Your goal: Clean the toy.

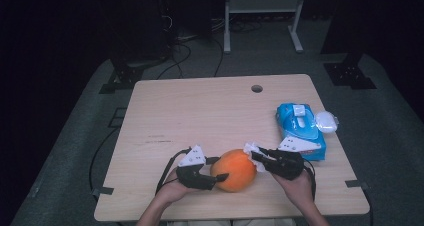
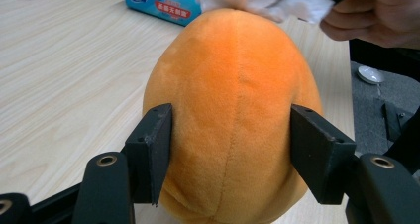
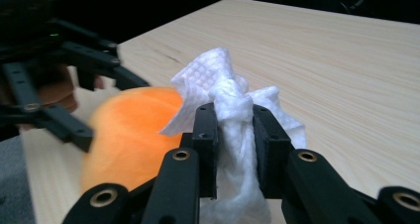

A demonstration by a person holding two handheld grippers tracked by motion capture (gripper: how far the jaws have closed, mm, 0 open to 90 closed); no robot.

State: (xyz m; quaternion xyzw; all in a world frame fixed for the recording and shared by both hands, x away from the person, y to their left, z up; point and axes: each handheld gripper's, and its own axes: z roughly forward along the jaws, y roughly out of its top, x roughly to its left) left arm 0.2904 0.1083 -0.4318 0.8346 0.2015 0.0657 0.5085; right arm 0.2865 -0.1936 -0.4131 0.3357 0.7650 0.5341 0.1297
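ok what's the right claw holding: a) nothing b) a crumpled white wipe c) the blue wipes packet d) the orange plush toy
b: the right claw is shut on a crumpled white wipe, next to the round orange plush toy, in the right gripper view.

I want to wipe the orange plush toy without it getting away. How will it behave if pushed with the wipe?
The orange plush toy looks soft and fuzzy, so it probably gives under pressure. Its rounded egg shape suggests it would roll or slide on the smooth table if unheld. The left gripper has its jaws clamped on both sides, which should steady it against the white wipe.
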